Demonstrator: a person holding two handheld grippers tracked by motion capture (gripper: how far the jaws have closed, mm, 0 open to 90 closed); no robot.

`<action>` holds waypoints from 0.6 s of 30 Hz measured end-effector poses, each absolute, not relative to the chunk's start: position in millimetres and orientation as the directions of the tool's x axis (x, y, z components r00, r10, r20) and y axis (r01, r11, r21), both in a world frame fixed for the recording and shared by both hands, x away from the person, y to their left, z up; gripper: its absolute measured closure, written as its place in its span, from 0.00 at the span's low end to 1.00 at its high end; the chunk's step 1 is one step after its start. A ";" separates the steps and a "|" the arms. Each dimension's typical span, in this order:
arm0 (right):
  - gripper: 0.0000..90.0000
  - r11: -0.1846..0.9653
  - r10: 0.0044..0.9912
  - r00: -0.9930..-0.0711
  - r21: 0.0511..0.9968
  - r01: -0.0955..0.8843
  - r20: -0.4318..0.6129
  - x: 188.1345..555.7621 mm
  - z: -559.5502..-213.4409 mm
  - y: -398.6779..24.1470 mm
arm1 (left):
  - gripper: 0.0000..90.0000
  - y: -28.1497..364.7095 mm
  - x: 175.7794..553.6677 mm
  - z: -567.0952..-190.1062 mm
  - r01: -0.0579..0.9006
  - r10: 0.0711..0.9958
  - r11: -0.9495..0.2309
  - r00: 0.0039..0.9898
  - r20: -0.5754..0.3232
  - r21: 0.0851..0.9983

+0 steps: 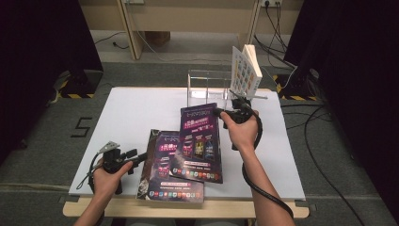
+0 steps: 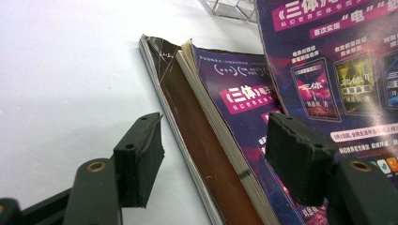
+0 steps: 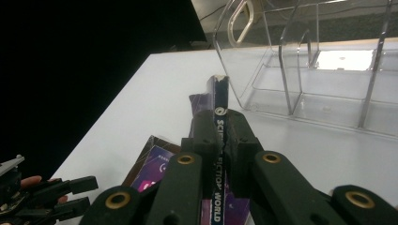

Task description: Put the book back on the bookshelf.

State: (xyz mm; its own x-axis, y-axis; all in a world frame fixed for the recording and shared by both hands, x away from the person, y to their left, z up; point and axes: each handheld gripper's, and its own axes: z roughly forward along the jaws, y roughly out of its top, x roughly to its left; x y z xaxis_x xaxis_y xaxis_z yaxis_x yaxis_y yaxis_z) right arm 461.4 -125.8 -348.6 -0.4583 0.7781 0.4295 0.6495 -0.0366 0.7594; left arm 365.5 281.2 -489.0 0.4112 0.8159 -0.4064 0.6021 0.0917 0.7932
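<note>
Two purple magazines are on the white table [image 1: 136,108]. One magazine [image 1: 162,181] lies flat near the front edge. The other magazine [image 1: 200,141] leans across it, and my right gripper [image 1: 221,113] is shut on its far end. In the right gripper view the jaws [image 3: 220,126] clamp its spine [image 3: 218,93], printed "Science Fiction World". My left gripper [image 1: 141,157] is at the flat magazine's left edge, open. In the left gripper view its pads [image 2: 216,145] stand either side of that magazine's worn spine [image 2: 206,140] without pressing on it.
A clear acrylic file holder [image 1: 207,87] stands at the back of the table, just beyond the right gripper [image 3: 328,89]. A white-covered book [image 1: 245,70] stands tilted in its right end. Cables lie on the floor to the right. The table's left half is bare.
</note>
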 end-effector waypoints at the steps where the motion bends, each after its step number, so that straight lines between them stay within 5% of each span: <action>1: 0.94 -0.037 0.780 -0.459 0.764 0.645 0.425 461.5 -348.1 -126.3 | 0.40 281.3 365.5 -489.0 0.603 0.816 0.091 0.412 -0.406 0.793; 18: 0.94 -0.037 0.807 -0.460 0.808 0.587 0.371 460.4 -336.6 -134.9 | 0.42 280.8 365.7 -489.5 0.601 0.814 0.080 0.422 -0.400 0.795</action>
